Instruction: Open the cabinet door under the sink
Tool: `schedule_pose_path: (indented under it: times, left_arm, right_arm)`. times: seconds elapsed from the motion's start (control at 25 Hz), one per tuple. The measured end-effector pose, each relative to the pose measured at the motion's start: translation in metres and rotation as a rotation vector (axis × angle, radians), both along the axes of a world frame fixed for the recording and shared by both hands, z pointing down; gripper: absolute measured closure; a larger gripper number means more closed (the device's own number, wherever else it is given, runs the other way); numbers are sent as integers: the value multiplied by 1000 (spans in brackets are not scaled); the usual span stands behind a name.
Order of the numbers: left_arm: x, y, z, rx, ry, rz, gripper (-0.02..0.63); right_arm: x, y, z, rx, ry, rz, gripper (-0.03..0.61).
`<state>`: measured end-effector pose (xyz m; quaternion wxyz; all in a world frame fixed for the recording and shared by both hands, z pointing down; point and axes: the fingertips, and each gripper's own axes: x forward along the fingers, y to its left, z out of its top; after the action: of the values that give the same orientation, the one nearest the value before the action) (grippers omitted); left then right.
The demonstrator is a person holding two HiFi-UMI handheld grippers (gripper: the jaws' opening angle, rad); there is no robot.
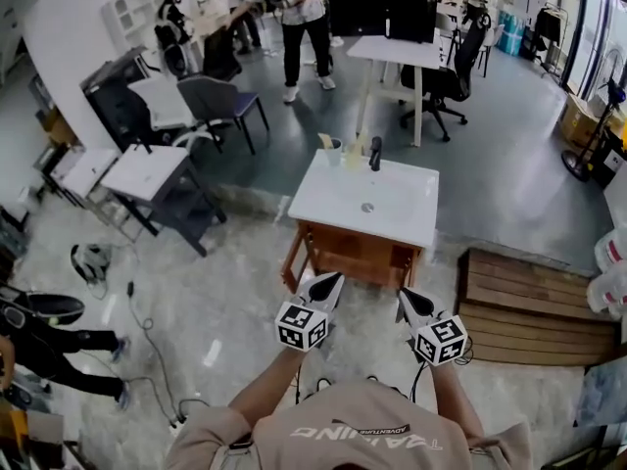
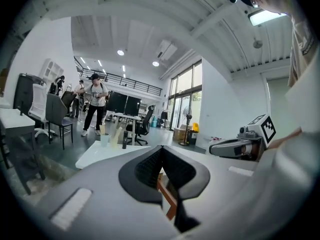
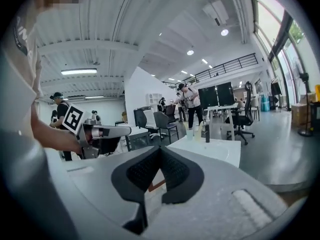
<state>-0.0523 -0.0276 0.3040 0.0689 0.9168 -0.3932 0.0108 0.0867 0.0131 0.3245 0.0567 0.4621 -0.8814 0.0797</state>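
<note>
Left gripper [image 1: 333, 277]: held out ahead of the person, on the near side of the sink unit and apart from it; the marker cube sits at its near end; in its own view the claw [image 2: 161, 149] is pressed together with nothing pinched.
Right gripper [image 1: 404, 294]: just right of the left one and level with it, also short of the unit; in its own view the claw [image 3: 160, 149] is pressed together and empty.
Sink cabinet [image 1: 353, 253]: brown wood, standing mid-floor directly beyond both grippers.
Cabinet door [image 1: 355, 255]: on the near face under the basin; it looks flush with the frame, though the head view is too steep to show its edges or handle.
Sink top [image 1: 392, 189]: white and rectangular, with a drain [image 1: 366, 207] in the middle.
Faucet [image 1: 375, 153]: black, upright at the far edge of the top.
Cup [image 1: 334, 152]: pale, at the far left corner of the top, just beside the faucet.
Wooden platform [image 1: 529, 306]: slatted, on the floor to the right of the cabinet.
Cable [image 1: 147, 331]: trails over the marbled floor, near left.
Far background: a standing person [image 1: 299, 18]; a white desk [image 1: 397, 52] with an office chair [image 1: 446, 81] to its right.
</note>
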Motion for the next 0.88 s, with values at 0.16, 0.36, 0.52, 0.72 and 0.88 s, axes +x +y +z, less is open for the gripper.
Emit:
schedule_pose_path:
  times: [0.16,0.36,0.52,0.72,0.88]
  left_arm:
    - [-4,8,-30,62,34,-5,595]
    - [-5,28,-47,135,4,9,595]
    - [-6,34,-38,161,-53,5,595]
    - [0,34,-46,200,-65,7,595]
    - [-4,39,-59,223,-48,10,595]
  right_arm:
    - [0,3,-27,80,11,38,577]
    - [6,12,-44,172,-15,134,577]
    - [1,18,-37,165,-8,136,577]
    - [-3,21,-48,193,37,124,577]
    - [-4,26,-58,215,50,133,577]
